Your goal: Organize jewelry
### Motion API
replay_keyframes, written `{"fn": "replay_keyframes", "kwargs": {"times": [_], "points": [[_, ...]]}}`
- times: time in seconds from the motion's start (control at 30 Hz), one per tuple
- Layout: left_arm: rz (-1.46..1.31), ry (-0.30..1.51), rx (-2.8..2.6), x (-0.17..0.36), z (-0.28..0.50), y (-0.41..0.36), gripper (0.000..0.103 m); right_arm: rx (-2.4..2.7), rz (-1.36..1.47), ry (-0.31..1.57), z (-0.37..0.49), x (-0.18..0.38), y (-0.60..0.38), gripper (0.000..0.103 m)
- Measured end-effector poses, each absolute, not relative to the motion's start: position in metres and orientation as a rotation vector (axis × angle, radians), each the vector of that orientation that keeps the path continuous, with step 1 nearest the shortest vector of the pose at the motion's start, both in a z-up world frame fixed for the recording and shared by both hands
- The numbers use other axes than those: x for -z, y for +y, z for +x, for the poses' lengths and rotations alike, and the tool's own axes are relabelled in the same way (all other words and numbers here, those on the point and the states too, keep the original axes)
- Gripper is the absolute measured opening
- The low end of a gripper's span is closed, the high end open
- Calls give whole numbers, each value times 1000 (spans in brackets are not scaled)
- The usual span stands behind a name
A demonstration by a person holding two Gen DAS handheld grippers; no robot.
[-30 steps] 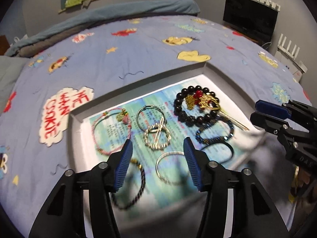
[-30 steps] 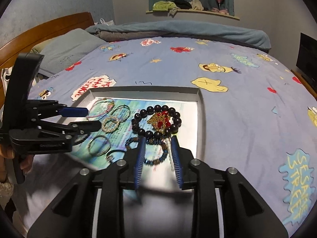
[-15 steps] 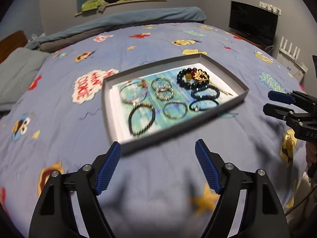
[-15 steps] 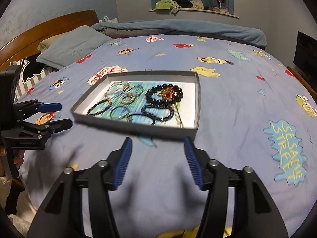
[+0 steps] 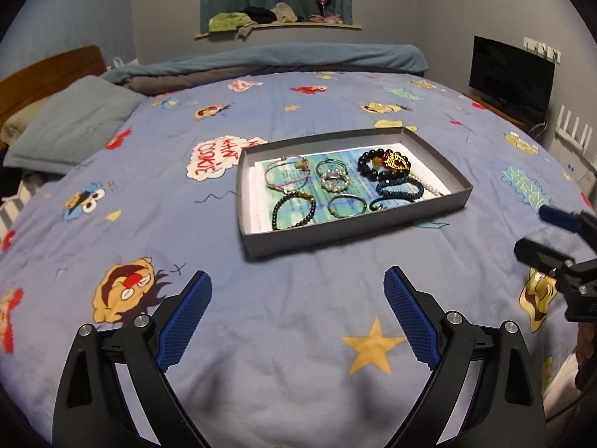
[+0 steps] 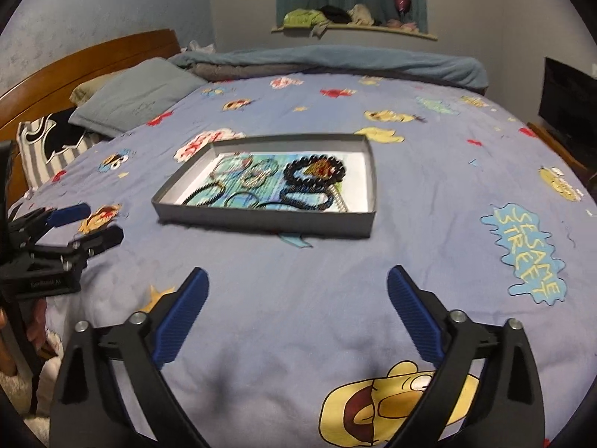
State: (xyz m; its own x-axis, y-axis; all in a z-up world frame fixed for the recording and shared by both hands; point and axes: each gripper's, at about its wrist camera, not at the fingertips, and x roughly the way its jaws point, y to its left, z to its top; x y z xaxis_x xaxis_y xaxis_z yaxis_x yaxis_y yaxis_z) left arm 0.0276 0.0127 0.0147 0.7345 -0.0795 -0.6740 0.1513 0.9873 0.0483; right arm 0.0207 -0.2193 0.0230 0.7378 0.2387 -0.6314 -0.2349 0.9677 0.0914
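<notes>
A shallow grey tray [image 5: 335, 233] [image 6: 261, 220] sits on the bed and holds several bracelets laid side by side: a pink cord one [image 5: 287, 177], a pearl ring-shaped one [image 5: 334, 182], a black bead bracelet with a gold and red charm [image 5: 384, 162] [image 6: 313, 171], dark beaded ones [image 5: 293, 211] and thin bangles [image 5: 345, 205]. My left gripper [image 5: 297, 313] is open and empty, well short of the tray. My right gripper [image 6: 297, 313] is open and empty, also well short of the tray. Each gripper shows in the other's view, left [image 6: 87, 224] and right [image 5: 544, 235].
The bed has a blue cartoon-print cover [image 5: 261, 336]. Pillows [image 6: 138, 97] and a wooden headboard [image 6: 86, 59] lie at the far left, a folded blanket [image 5: 298, 58] at the back. A dark screen [image 5: 511, 74] stands at the right.
Both grippers have pulled back from over the tray toward the near bed edge and opened wide. The jewelry in the tray has not moved.
</notes>
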Motion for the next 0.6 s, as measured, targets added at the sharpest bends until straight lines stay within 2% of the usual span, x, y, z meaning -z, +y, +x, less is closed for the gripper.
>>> {"fn": "replay_keyframes", "kwargs": {"times": [0.6], "points": [[110,707,105,-19,19,7,93,-235,11,660,13,-30,-224,97]]}}
